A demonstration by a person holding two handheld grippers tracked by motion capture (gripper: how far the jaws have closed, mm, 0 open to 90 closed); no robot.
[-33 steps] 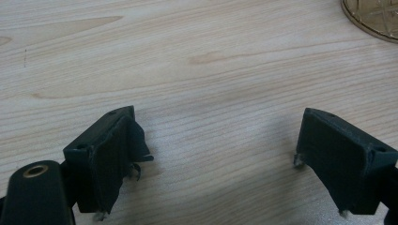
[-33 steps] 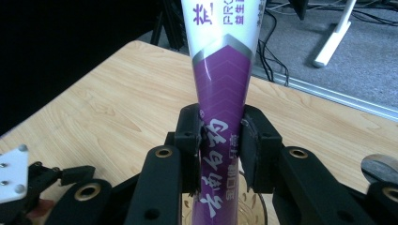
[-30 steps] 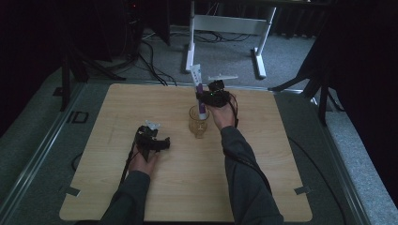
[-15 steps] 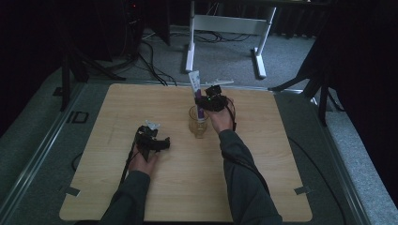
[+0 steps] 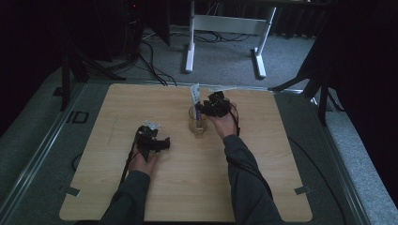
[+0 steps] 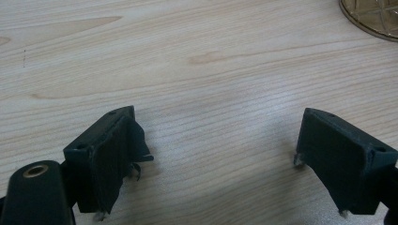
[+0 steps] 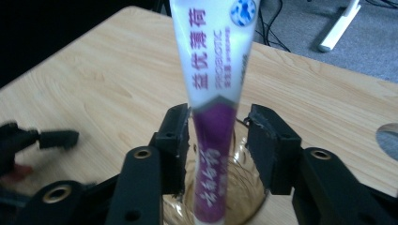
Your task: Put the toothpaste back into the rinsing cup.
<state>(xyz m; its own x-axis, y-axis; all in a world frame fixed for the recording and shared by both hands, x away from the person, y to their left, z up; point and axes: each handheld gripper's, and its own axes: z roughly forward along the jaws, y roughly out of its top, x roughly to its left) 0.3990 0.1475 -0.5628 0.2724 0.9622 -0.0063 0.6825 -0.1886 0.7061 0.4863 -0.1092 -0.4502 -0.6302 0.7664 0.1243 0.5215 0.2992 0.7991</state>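
Light wooden bench (image 5: 263,178) carries everything; the risks sit near its far middle. Amber ribbed glass cup (image 5: 197,124) stands upright there, with the white-and-purple toothpaste tube (image 7: 213,93) standing in it, lower end down in the glass, top leaning toward the far side. Right gripper (image 7: 218,140) straddles the tube just above the rim; its fingers (image 7: 176,140) have just been opening and now stand apart, tube between them but with a gap on either side, so nothing is pinched.

Risks, as I judge them: the tube is tall and top-heavy for that cup, so a finger brushing it on the way out could drag it over or tip the glass. Fingers hang close to the rim, so pulling away sideways rather than up may knock the cup.

Left gripper (image 5: 151,143) rests on the bench well apart from the cup, fingers (image 6: 110,154) spread wide and empty; little risk there unless it sweeps toward the glass.
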